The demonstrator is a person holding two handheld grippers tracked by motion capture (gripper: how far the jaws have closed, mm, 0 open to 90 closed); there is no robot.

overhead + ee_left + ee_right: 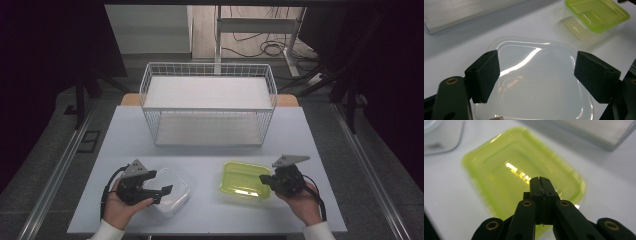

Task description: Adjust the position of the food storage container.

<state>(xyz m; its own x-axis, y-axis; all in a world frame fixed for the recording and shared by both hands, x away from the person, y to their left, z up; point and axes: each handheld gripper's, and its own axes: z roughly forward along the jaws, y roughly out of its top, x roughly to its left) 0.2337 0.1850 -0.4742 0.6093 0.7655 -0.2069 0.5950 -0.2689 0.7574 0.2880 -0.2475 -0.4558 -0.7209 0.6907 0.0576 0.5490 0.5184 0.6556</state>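
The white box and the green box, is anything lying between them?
No. Between the white box and the green box there is just bare table, seen in the high view.

The clear box (534, 82) looks like see-through plastic, smooth and shiny, with bright streaks of light on its lid. The green box (521, 177) is see-through plastic too, glossy and smooth. The wire basket (208, 102) is thin white metal wire. The table (205, 207) is smooth and dull. The gripper pads (485, 75) look black, matt and a little rough.
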